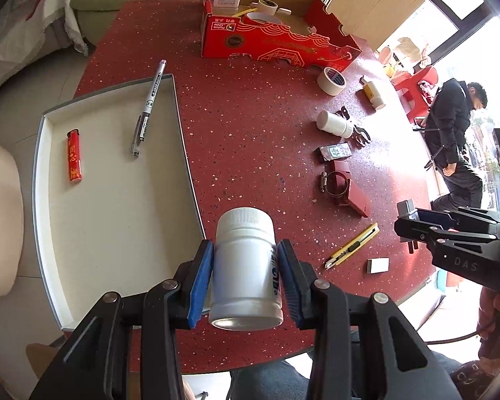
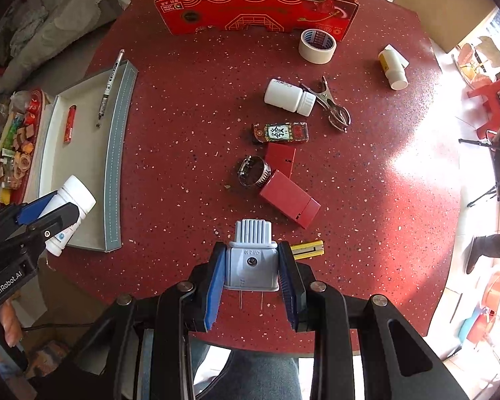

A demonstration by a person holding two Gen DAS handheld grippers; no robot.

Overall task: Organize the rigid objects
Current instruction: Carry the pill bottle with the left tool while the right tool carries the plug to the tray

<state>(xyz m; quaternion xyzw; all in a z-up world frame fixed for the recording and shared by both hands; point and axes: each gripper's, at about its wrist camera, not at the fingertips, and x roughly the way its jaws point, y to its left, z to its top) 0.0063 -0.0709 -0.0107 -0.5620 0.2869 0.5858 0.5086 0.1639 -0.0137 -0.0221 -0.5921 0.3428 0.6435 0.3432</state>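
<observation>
Left tongs (image 1: 245, 278) clamp the white bottle (image 1: 245, 266) at the tray's (image 1: 116, 233) three o'clock edge; right tongs (image 2: 251, 271) grip a grey plug (image 2: 252, 256) above the bench (image 2: 183, 133).

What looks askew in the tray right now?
The pen is the odd one: it lies propped on the tray's far rim, its tip sticking out past the edge. The lighter lies flat inside.
</observation>
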